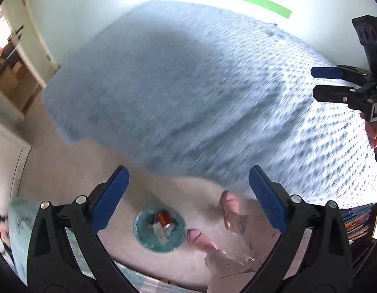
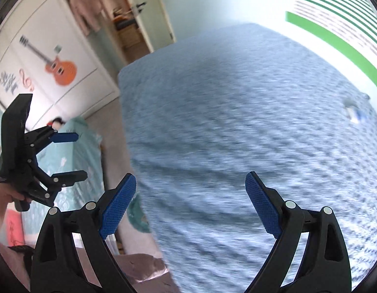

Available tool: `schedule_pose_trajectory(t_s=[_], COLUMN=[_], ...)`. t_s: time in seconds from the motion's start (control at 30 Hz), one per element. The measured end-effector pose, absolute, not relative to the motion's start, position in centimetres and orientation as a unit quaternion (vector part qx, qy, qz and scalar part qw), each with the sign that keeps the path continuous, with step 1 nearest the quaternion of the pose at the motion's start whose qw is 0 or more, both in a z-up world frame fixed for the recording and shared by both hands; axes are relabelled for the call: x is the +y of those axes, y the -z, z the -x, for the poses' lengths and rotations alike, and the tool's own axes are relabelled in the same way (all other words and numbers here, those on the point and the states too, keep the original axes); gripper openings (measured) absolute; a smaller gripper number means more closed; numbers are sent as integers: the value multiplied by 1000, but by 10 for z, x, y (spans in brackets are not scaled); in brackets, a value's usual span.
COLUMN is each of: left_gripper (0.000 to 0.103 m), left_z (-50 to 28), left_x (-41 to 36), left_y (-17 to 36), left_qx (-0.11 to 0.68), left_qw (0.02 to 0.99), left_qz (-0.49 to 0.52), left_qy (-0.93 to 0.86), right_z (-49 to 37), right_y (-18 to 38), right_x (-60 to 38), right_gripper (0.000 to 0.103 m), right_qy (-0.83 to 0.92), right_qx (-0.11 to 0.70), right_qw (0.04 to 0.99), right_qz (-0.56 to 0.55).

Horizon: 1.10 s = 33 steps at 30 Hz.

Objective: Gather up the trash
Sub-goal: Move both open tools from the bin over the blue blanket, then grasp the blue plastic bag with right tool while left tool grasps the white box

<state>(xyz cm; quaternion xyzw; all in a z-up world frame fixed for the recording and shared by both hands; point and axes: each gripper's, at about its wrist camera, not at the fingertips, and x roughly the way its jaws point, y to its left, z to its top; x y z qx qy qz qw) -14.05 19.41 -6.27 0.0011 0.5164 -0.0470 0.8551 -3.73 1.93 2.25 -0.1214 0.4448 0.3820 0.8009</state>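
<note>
Both the left gripper (image 1: 188,195) and right gripper (image 2: 190,204) hung spread and empty above the blue-white patterned bed (image 2: 237,134). A small white-and-blue scrap (image 2: 354,114) (blurred) lay near the bed's far edge; the round translucent teal bin (image 1: 149,240) with wrappers stood on the floor beside it. Best to approach the scrap slowly, fingers straddling it.

Right gripper (image 2: 190,205): fingers spread wide, blue pads facing inward, nothing between them; hangs over the bed.
Bed (image 2: 237,122): blue-grey patterned cover, motion-blurred, fills most of the view.
Small scrap (image 2: 355,112): pale with a blue bit, lying on the cover far right; too blurred to identify.
Left gripper (image 2: 68,155): at left edge, held in a hand (image 2: 3,195), fingers apart, empty.
Wardrobe (image 2: 54,56): white doors with an orange guitar sticker (image 2: 57,67).
Floor left of the bed: teal bedding (image 2: 86,151).
</note>
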Motion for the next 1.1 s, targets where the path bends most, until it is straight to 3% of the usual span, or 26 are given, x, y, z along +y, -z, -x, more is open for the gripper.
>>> schedule_pose_trajectory(t_s=[0.67, 1.1], left_gripper=[96, 96], left_z=[-82, -192], left_x=[-5, -74], left_y=[49, 87], left_qx=[488, 497], left_qw=[849, 827], left_qz=[-93, -128], left_qy=[180, 228], right_z=[-134, -241], right_y=[-31, -3], right_x=[-169, -197], right_gripper=[90, 90], right_qy=[-312, -331], right_qx=[435, 449], right_qw=[841, 823], right_qz=[78, 103])
